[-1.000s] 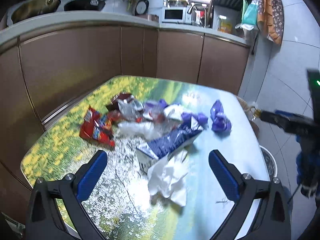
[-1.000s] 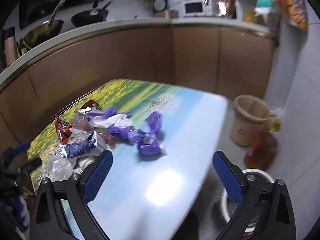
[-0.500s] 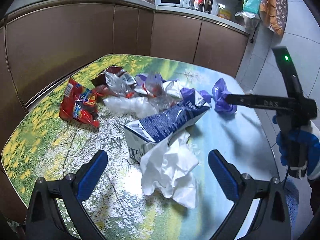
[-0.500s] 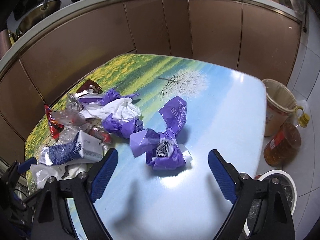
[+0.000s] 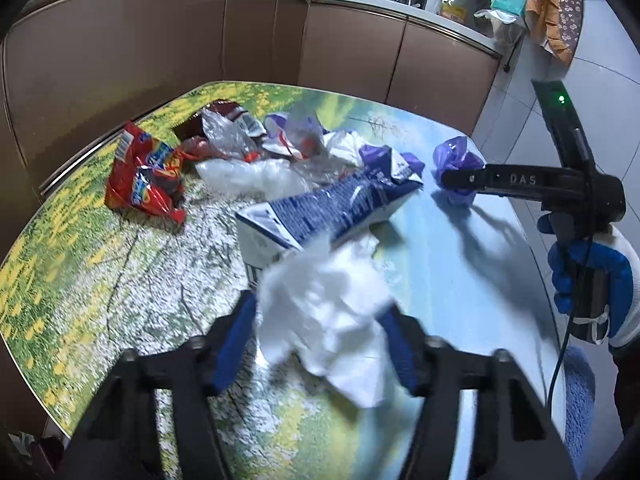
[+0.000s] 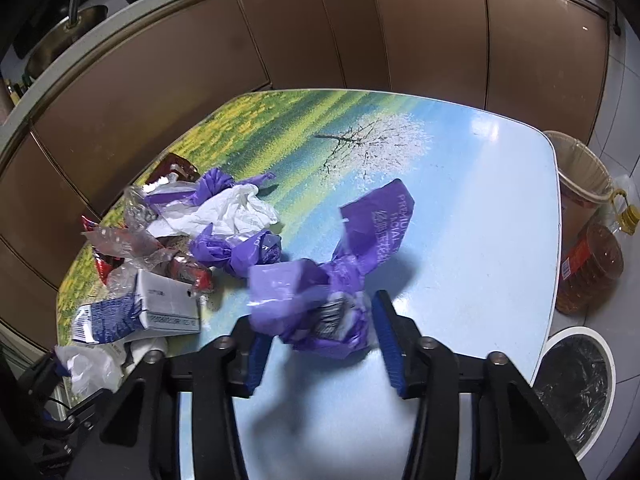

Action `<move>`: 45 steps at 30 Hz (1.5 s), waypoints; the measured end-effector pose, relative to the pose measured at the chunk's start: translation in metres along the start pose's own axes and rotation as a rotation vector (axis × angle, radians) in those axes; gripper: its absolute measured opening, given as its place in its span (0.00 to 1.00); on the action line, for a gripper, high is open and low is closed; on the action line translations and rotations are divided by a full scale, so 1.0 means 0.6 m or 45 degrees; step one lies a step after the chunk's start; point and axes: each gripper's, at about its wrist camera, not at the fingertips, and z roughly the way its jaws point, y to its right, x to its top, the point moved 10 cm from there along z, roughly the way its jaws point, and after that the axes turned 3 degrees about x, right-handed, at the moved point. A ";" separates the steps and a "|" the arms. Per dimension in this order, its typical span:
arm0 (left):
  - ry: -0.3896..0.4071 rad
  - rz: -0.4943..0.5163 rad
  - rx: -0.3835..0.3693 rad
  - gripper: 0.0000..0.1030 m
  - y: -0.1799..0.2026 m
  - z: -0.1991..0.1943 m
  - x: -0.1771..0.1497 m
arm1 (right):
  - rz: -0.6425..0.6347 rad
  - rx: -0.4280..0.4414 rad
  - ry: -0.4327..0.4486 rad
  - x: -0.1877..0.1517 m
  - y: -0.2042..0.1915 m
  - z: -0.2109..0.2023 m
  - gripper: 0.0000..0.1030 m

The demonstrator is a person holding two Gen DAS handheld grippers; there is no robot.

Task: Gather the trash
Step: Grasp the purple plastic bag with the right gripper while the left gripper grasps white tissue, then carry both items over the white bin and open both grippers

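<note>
Printed table (image 6: 480, 208), left gripper (image 5: 320, 344) closing on white tissue (image 5: 328, 312), right gripper (image 6: 320, 340) on purple wrapper (image 6: 320, 312)

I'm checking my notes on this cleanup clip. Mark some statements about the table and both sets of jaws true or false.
1. White crumpled paper sits between the left gripper jaws. True.
2. The right gripper jaws flank a red snack bag. False: a purple wrapper.
3. The blue-and-white carton stands upright. False: it lies on its side.
4. A lined bin stands beyond the table. True.
</note>
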 end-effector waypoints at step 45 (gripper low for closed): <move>-0.103 0.502 -0.544 0.19 0.710 0.119 0.128 | 0.592 -0.403 0.268 -0.223 0.467 -0.285 0.38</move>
